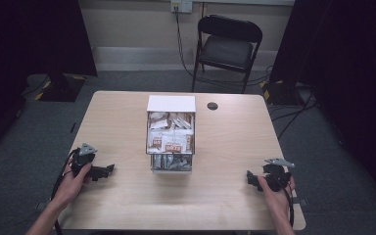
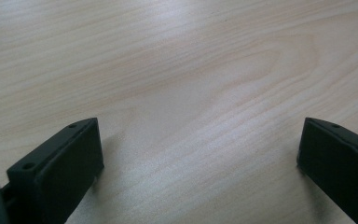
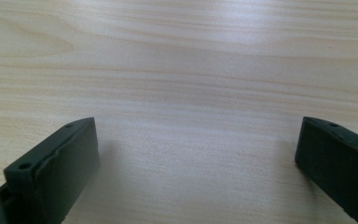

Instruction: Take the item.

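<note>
A clear box (image 1: 171, 139) with a white lid flap at its far end stands at the middle of the wooden table (image 1: 122, 122); it holds several white and brown sachets. My left gripper (image 1: 108, 170) rests on the table near the left edge, jaws pointing right toward the box, a hand on it. My right gripper (image 1: 249, 177) lies near the right front corner, jaws pointing left. In the left gripper view the gripper (image 2: 200, 149) is open over bare wood. In the right gripper view the gripper (image 3: 198, 149) is also open, nothing between its jaws.
A black round grommet (image 1: 212, 105) sits in the table behind the box to the right. A black folding chair (image 1: 227, 46) stands beyond the far edge. Cables run across the grey carpet, and dark curtains hang on both sides.
</note>
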A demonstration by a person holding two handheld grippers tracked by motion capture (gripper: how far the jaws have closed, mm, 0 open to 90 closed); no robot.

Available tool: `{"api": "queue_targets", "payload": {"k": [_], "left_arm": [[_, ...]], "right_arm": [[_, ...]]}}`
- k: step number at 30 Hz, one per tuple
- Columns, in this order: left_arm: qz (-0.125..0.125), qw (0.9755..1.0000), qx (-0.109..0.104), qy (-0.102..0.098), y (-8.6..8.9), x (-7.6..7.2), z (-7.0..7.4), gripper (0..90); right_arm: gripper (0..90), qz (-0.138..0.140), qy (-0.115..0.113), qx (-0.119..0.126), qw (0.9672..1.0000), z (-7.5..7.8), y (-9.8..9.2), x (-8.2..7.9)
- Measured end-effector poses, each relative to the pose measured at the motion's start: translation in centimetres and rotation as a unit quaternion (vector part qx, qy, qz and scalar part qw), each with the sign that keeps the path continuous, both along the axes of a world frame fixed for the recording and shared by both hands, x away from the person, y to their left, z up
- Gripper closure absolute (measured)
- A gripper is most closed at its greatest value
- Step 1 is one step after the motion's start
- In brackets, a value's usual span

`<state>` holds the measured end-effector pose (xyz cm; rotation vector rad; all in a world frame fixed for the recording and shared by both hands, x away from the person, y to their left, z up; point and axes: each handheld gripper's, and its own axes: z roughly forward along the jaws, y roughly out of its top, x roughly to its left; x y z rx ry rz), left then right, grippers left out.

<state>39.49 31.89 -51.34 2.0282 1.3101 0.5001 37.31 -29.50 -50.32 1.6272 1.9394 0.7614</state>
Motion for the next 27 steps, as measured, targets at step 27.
{"api": "queue_targets", "payload": {"k": [27], "left_arm": [[0.0,1.0,0.0,0.0,0.0,0.0,0.0,0.0]], "right_arm": [[19.6,0.032,-0.027,0.041,0.9983,1.6,1.1,-0.2]]}}
